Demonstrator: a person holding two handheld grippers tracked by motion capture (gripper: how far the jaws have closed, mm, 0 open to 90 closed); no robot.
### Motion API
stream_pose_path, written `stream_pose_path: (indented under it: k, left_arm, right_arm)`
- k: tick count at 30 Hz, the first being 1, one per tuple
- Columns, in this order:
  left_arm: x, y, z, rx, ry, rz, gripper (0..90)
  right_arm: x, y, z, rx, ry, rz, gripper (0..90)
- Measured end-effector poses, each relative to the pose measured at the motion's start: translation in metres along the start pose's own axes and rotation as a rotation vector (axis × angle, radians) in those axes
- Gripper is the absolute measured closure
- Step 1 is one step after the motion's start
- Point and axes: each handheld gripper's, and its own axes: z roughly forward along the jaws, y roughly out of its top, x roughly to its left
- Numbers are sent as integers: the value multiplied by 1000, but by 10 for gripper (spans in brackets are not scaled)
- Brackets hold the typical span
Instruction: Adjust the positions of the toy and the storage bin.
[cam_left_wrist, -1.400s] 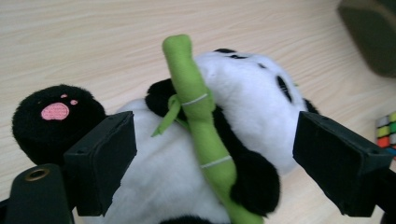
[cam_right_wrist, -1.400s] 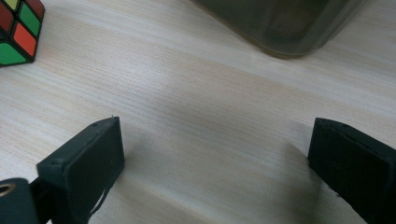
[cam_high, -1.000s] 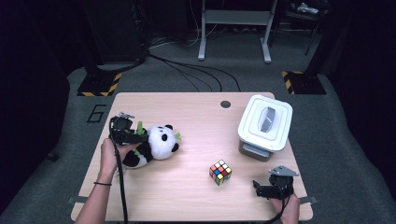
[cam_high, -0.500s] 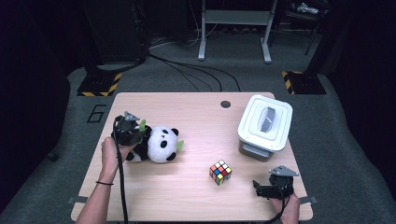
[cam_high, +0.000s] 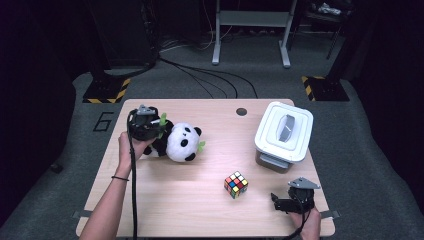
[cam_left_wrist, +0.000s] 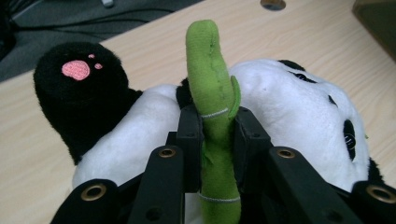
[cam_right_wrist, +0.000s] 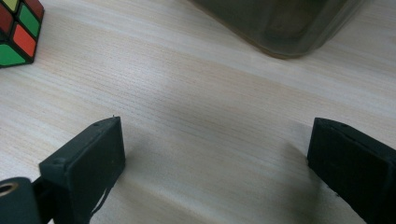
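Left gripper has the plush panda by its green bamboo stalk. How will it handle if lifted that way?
Probably floppy: the black-and-white plush panda looks soft and light. Since the left gripper pinches only the thin green fabric bamboo stalk, the body would likely dangle and swing. The stalk may bend; slipping seems unlikely.

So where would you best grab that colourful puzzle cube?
Probably by two opposite flat sides of the cube, coming from above. It sits flat on the table with free space all round, and its parallel faces suit the open right claw nearby.
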Motion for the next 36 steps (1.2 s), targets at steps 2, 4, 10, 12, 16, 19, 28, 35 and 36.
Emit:
stream_pose_path:
  k: [2,4,10,12,16,19,28,35,36]
  left_arm:
    - [1,6,6,-9,-13,15,753]
    - [1,11,13,-10,-17,20,753]
    - [5,14,41,0,-39,16,752]
    - [5,12,54,28,-36,13,752]
    - [4,11,61,29,-27,-7,748]
    - [3,11,59,46,-22,-6,724]
    - [-19,4,19,66,-31,21,402]
    - [-32,-26,-14,26,-38,42,312]
    - [-34,-32,-17,25,-38,39,298]
  right_arm:
    - [0,0,0,0,0,0,34]
    - [0,0,0,0,0,-2,35]
    - [0,0,0,-1,-1,-1,35]
    - [0,0,0,-1,-1,-1,35]
    - [0,0,0,0,-1,-2,36]
    - [0,0,0,0,-1,-2,35]
    - [0,0,0,-1,-3,1,36]
    - [0,0,0,-1,-4,3,36]
    - [0,0,0,0,-4,3,36]
